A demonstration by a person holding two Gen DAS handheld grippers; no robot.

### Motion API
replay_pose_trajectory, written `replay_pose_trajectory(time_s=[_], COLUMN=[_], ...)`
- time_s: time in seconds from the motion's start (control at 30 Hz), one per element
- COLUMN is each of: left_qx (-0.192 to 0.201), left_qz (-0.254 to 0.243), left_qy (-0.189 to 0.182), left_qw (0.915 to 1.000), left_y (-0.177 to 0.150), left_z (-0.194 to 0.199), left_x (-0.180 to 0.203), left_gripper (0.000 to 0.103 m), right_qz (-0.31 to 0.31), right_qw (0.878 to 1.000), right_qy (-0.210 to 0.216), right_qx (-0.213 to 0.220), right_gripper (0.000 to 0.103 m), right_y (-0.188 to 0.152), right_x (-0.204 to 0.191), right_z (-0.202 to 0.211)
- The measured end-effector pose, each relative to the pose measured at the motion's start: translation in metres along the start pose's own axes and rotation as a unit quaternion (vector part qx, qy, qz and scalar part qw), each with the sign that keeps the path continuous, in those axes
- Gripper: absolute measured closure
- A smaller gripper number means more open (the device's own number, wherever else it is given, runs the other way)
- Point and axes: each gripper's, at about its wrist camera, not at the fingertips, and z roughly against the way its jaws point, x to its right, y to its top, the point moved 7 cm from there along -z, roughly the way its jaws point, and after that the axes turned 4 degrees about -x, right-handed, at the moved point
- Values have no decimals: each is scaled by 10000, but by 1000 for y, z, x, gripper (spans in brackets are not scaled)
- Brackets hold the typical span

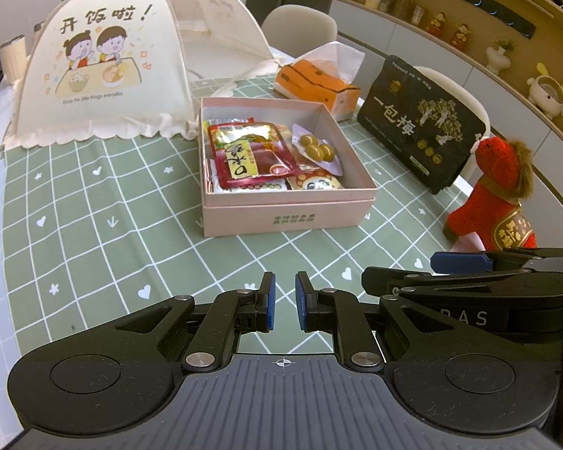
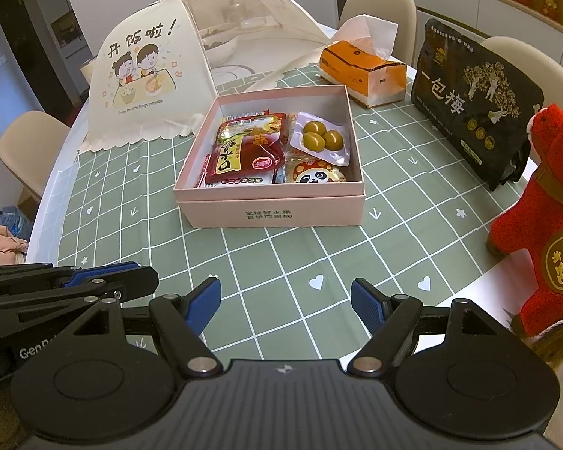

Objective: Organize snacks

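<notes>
Jaws first: left gripper [image 1: 283, 302] is pinched down to a narrow slit w/ nothing between the blue pads, hovering over the green checked tablecloth [image 1: 105, 232]. Right gripper [image 2: 286, 305] has its jaws spread wide, also empty, over the same cloth, just beside the left one.

Pink box [image 2: 270, 202] sits mid-table, lid off, well ahead of both grippers. Inside, packed flat: a red-and-yellow snack packet [image 2: 244, 150] on the left side, overlapping other wrappers beneath it; a clear pack w/ three green-yellow round sweets [image 2: 321, 138] at the back right; a panda-print packet [image 2: 315, 176] at the front right corner. Snacks roughly fill the box floor, none poking over the rim.

Behind the box: orange tissue box [image 2: 364, 71] w/ a tissue sticking up. To its right a big black snack bag [image 2: 473, 97], propped upright, tilted back. Red plush horse [image 2: 544, 225] at the right table edge, near the bag. Mesh food cover [image 2: 146, 78] stands back left; a bowl shows dimly under it.
</notes>
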Motion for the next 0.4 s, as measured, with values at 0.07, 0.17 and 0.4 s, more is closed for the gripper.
replay_pose_trajectory(time_s=[0.07,0.17,0.4], left_qx=[-7,-4,87], left_qz=[5,-32,-5], left_qy=[5,33,124], left_qw=[10000,10000,9999], left_y=[-1,-2,-2], left_z=[0,-1,-3], left_x=[0,1,-2], left_gripper=[88,88,88], right_qz=[5,-3,21], right_qw=[10000,10000,10000], right_qy=[0,-2,-62], right_qx=[-1,2,-43], right_gripper=[26,26,26], right_y=[0,0,-2], right_x=[0,-1,2], right_z=[0,0,-7])
